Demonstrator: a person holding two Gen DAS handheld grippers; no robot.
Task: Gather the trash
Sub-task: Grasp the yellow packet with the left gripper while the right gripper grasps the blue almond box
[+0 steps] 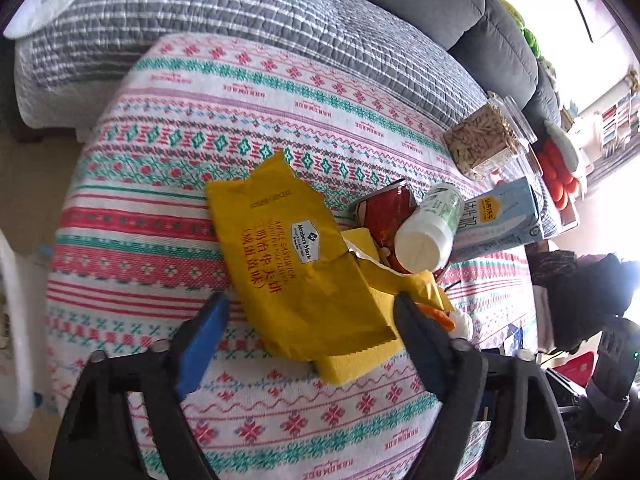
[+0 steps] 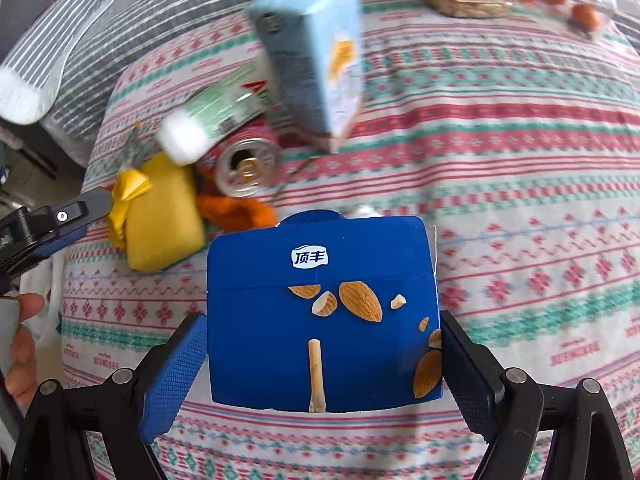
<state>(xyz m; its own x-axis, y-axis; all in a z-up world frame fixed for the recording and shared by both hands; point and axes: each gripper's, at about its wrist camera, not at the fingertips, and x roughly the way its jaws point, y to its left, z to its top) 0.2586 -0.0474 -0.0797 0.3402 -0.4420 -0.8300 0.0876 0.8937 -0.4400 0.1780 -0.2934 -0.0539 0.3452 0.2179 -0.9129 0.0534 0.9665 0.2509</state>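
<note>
**A:** What do you have in your right gripper [image 2: 320, 364]?

**B:** You have a blue carton [image 2: 320, 316] with almond pictures on it. Both blue pads press its two sides, so the jaws are closed on it at carton width. It sits upright between the fingers over the patterned tablecloth [image 2: 520, 208].

**A:** And your left gripper [image 1: 310, 338]?

**B:** Its jaws stand wide apart with nothing clamped. The yellow wrapper [image 1: 296, 264] lies flat on the cloth between the fingertips and reaches past them. From the right wrist view, one black finger [image 2: 80, 208] of the left gripper touches the twisted end of a yellow packet [image 2: 160, 216]; whether it grips anything there, you cannot tell.

**A:** Where is the rest of the trash?

**B:** It is heaped just beyond the wrapper. A red can [image 2: 248, 164] lies on its side with its open top facing you. A white-capped bottle [image 1: 430, 228] rests tilted across it. A pale blue carton [image 2: 316, 56] leans just beside them, blurred in the right view. Orange peel [image 2: 236, 210] lies between the can and your blue carton.

**A:** Anything farther back?

**B:** A clear jar of seeds [image 1: 486, 140] stands near the far edge of the table, with small oranges [image 1: 558, 176] beside it. A grey striped quilt [image 1: 200, 8] covers the sofa behind.
</note>
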